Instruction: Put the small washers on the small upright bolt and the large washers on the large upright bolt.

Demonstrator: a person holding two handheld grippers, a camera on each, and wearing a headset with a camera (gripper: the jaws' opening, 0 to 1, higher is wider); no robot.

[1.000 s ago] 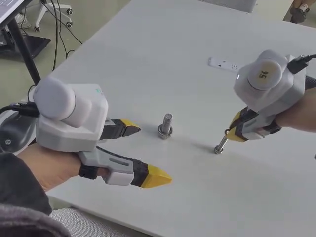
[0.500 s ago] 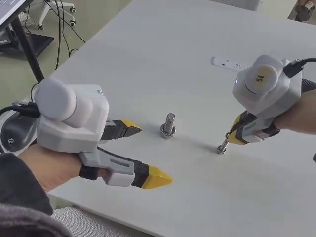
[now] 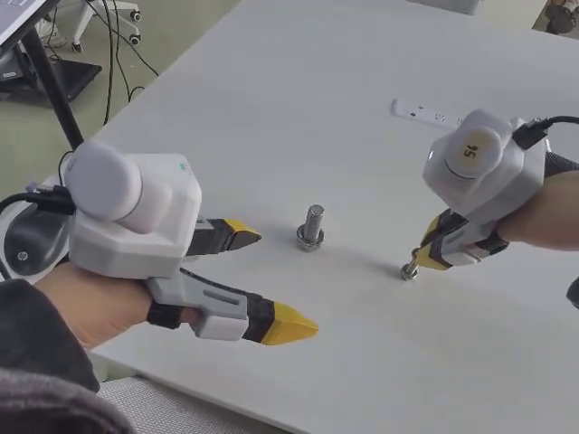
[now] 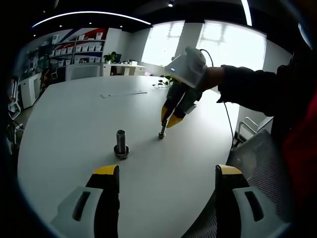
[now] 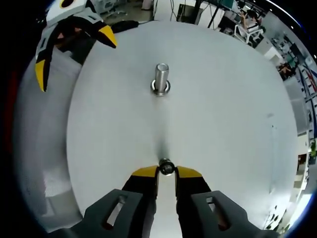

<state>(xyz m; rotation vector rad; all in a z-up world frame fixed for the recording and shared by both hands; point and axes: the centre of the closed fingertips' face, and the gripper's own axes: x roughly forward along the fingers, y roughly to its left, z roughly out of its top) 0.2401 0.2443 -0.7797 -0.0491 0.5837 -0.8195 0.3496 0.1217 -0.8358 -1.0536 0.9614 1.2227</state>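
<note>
I see the large bolt standing upright mid-table, silvery, with a wider metal ring around its foot (washers or bolt head, I can't tell). Well apart from it, the small bolt leans on the tabletop, pinched between the right gripper tips.

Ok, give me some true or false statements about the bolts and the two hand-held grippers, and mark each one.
1. The left hand-held gripper is open and holds nothing. True.
2. The large bolt lies flat on the table. False: it stands upright.
3. The right hand-held gripper grips the small bolt at its tips. True.
4. The large bolt stands between the left jaws. False: it stands apart, ahead of them.
</note>
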